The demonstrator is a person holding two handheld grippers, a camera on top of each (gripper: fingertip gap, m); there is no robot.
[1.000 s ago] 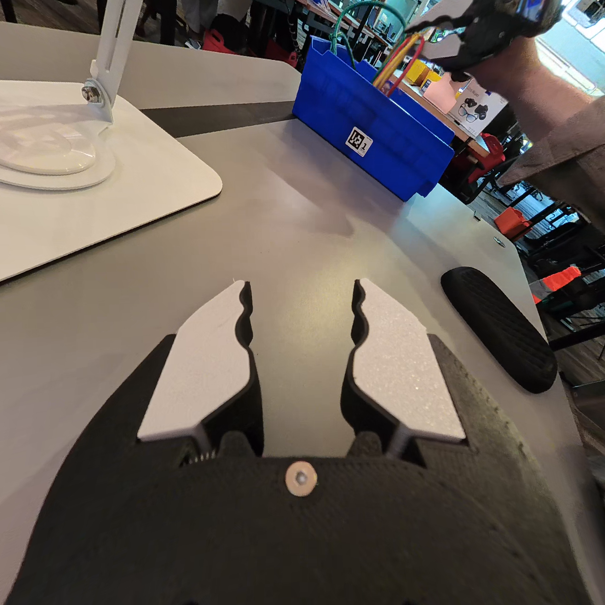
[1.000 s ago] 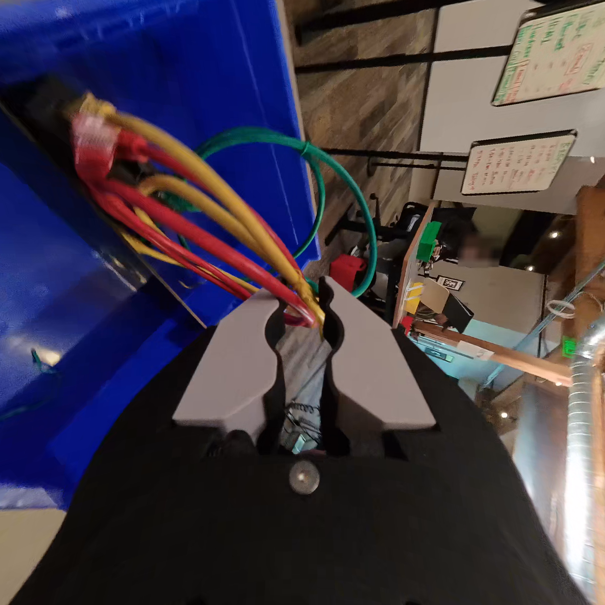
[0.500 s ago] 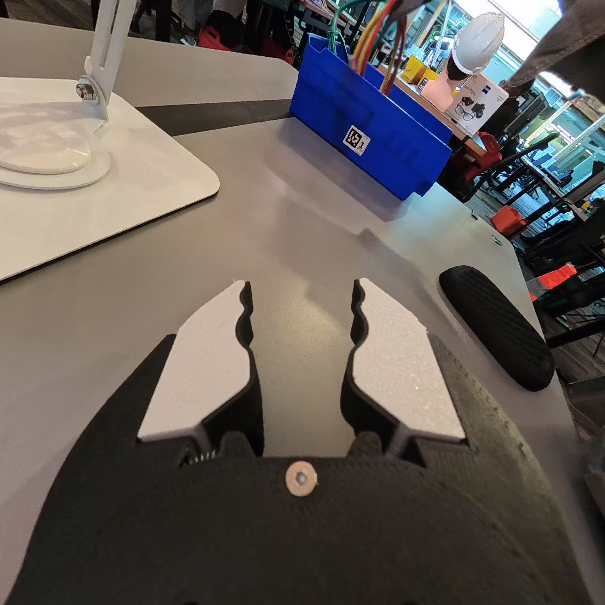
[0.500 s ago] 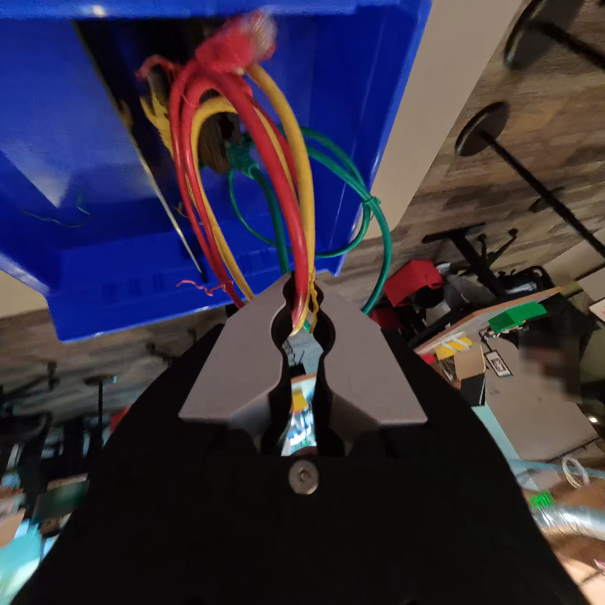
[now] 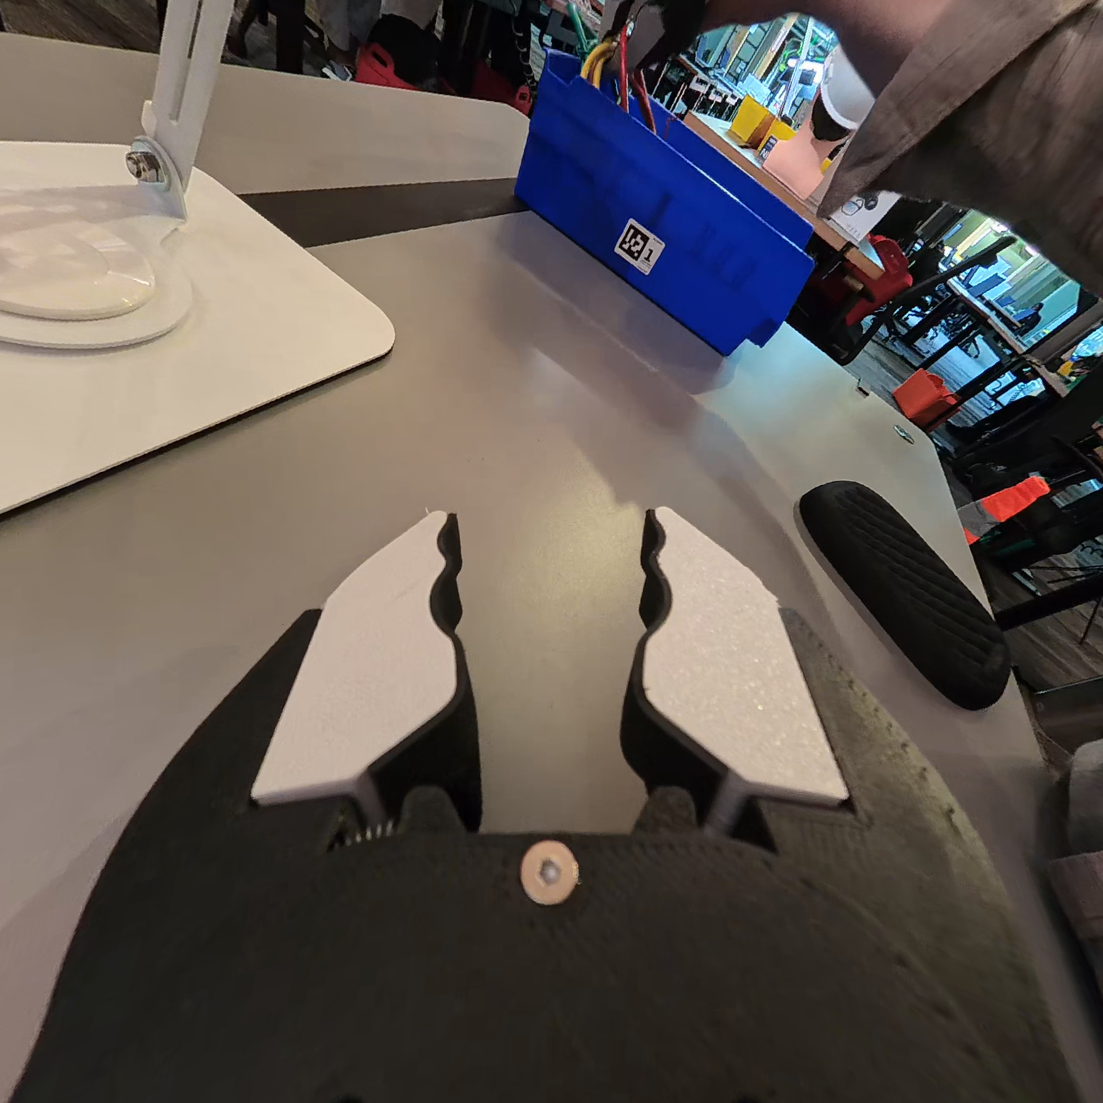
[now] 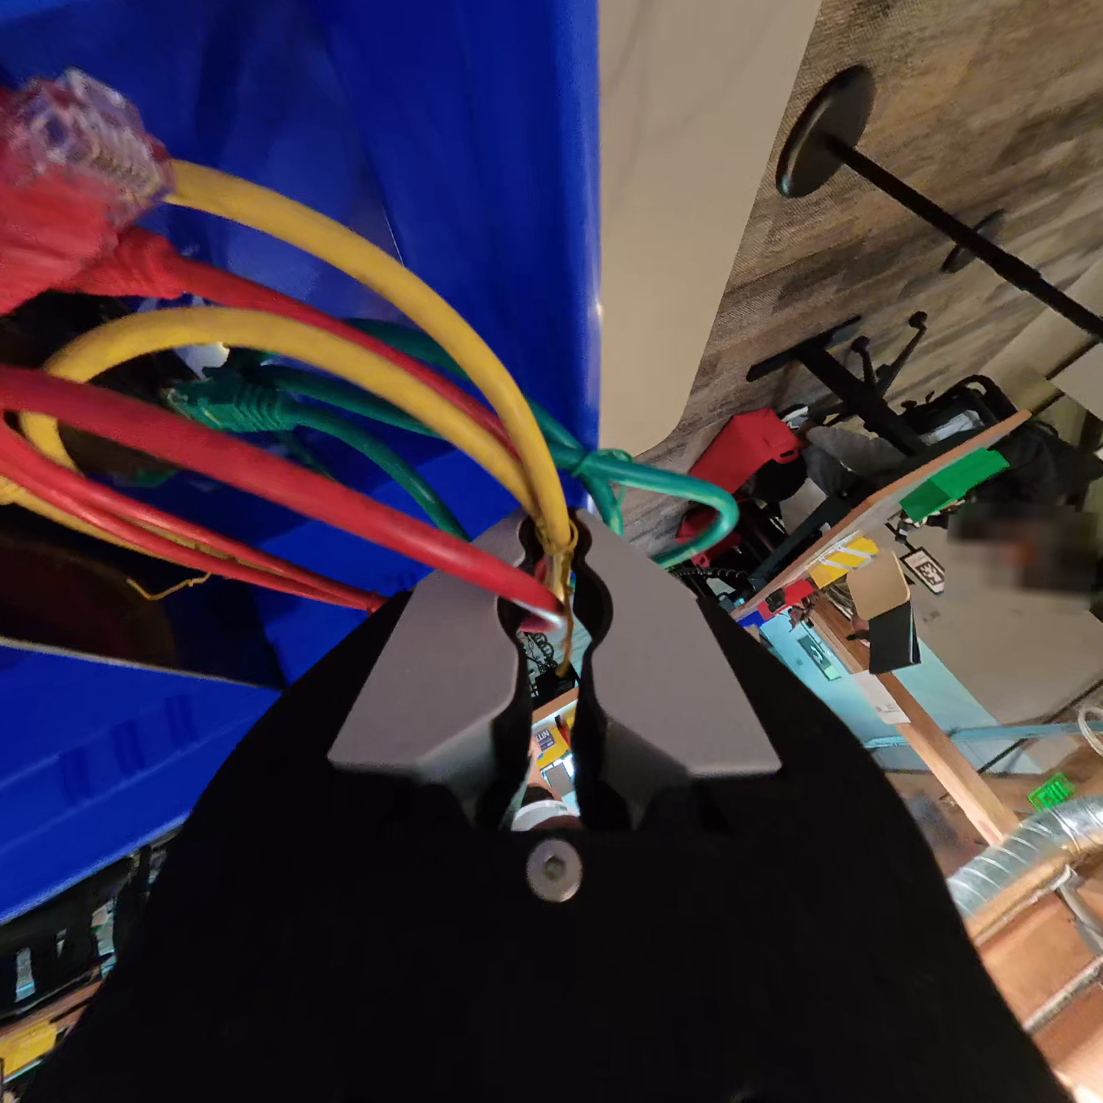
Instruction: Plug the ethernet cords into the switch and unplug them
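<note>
Left wrist view: left gripper [image 5: 552, 525] low over grey table [image 5: 537, 418], jaws apart, nothing between. Blue bin [image 5: 656, 239] at 12–1 o'clock; pad [image 5: 901, 591] at 2. Right wrist view: right gripper [image 6: 552, 540] pinched together on the cords [image 6: 382, 280], a red, yellow and green bundle, over the bin [image 6: 453, 179]. Loose red plug [image 6: 77, 143] at 10 o'clock. Switch not discernible.
</note>
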